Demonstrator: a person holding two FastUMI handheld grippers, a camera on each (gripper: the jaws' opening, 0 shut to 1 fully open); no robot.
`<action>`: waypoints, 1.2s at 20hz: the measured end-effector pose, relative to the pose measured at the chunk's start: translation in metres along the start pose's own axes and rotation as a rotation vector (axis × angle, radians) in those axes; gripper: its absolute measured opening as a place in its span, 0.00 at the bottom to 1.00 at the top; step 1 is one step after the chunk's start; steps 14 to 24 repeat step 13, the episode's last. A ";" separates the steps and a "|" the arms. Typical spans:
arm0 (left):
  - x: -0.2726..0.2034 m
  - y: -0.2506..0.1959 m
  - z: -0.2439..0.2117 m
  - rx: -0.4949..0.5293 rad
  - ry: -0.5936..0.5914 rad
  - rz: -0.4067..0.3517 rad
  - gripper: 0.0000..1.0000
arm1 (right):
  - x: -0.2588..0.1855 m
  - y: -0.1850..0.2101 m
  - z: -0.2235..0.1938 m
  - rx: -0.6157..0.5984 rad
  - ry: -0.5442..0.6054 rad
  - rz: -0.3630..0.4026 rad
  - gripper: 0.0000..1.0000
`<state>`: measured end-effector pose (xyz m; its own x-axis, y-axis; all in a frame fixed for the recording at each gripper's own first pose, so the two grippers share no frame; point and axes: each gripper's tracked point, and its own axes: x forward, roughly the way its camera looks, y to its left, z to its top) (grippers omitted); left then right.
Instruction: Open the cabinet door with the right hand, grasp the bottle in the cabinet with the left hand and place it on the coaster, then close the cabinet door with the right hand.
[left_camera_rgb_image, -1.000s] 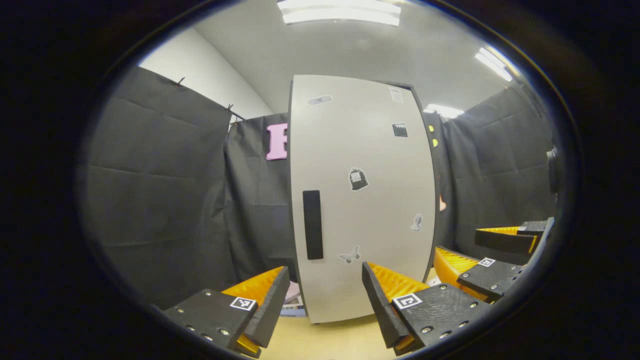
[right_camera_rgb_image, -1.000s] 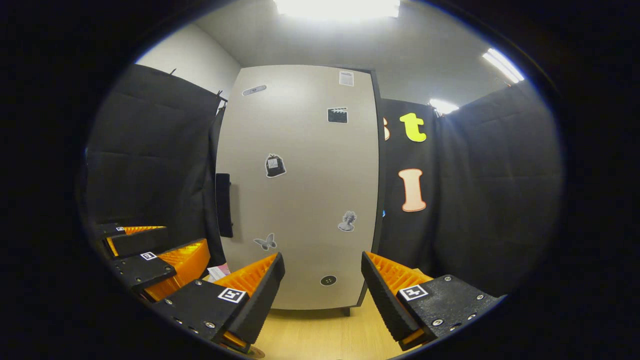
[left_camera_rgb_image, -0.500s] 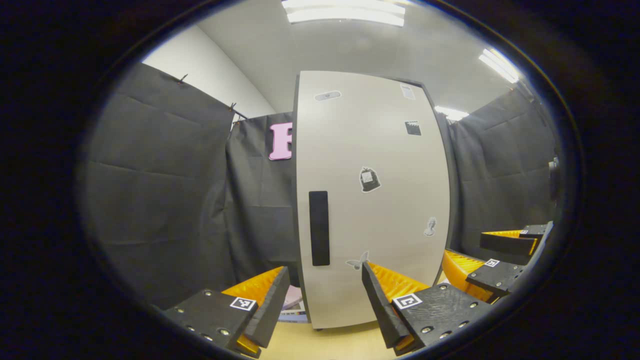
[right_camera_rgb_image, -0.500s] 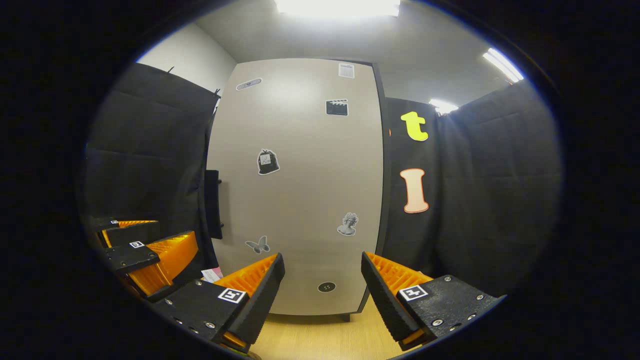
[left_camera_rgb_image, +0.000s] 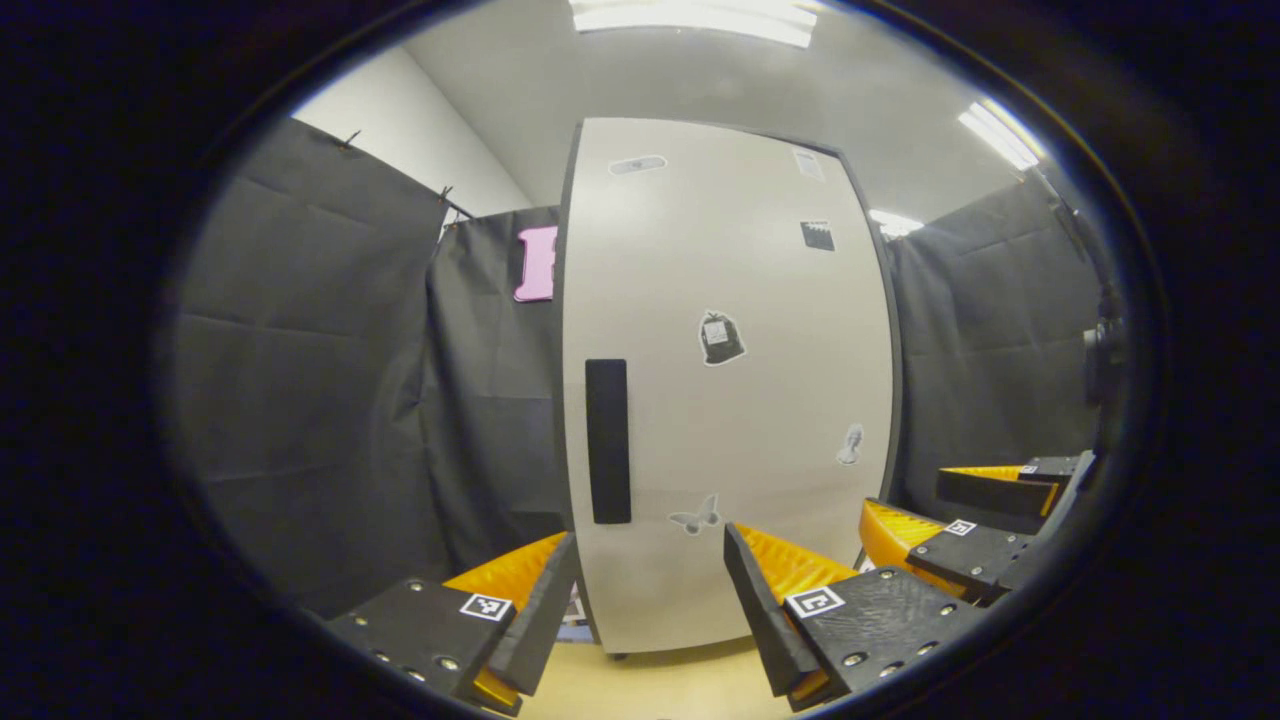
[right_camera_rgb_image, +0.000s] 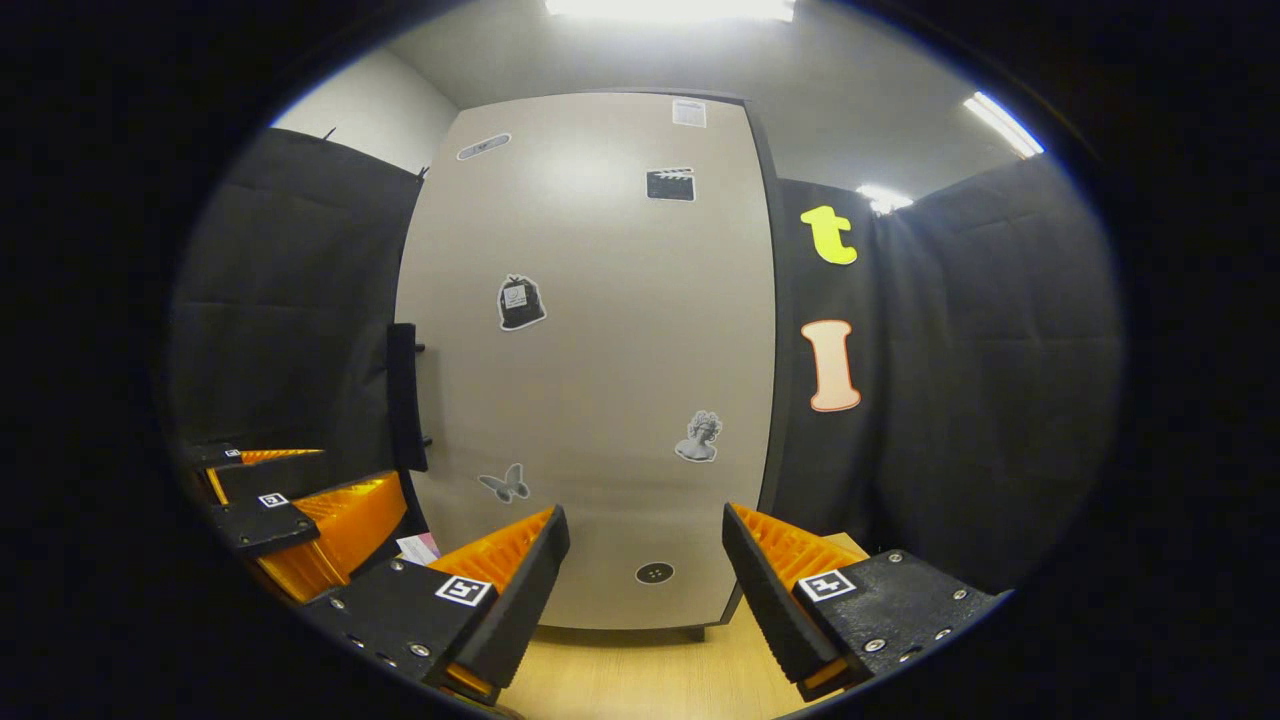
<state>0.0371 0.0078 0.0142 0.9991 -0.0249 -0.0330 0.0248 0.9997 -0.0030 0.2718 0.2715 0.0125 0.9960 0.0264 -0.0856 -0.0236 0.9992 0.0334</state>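
Standing upright on the bench (right_camera_rgb_image: 640, 680), the cabinet (left_camera_rgb_image: 720, 380) is seen with its door (right_camera_rgb_image: 590, 350) shut, so whatever is held inside, the bottle included, cannot be made out. The long axis of the door runs vertically, and its dark handle (left_camera_rgb_image: 607, 440) is set upright near the left edge. Several stickers, among them a butterfly (right_camera_rgb_image: 503, 484), are stuck on the door face.

The left claw (left_camera_rgb_image: 650, 600) is held released in front of the lower part of the door, nothing being gripped between its fingers. The right claw (right_camera_rgb_image: 645, 585) is likewise spread apart and empty, held before the door's lower part; it is also seen at the right edge of the left gripper view. Some pink and white paper (right_camera_rgb_image: 418, 547) is partly hidden beside the cabinet's foot, and it cannot be told what it is.
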 end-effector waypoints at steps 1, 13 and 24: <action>0.001 -0.001 0.001 -0.001 0.004 -0.002 0.83 | 0.000 -0.003 0.002 -0.010 -0.004 -0.008 0.95; 0.001 -0.021 0.018 -0.017 -0.024 -0.049 0.83 | -0.009 -0.018 0.023 -0.028 -0.044 -0.029 0.95; 0.001 -0.021 0.018 -0.017 -0.024 -0.049 0.83 | -0.009 -0.018 0.023 -0.028 -0.044 -0.029 0.95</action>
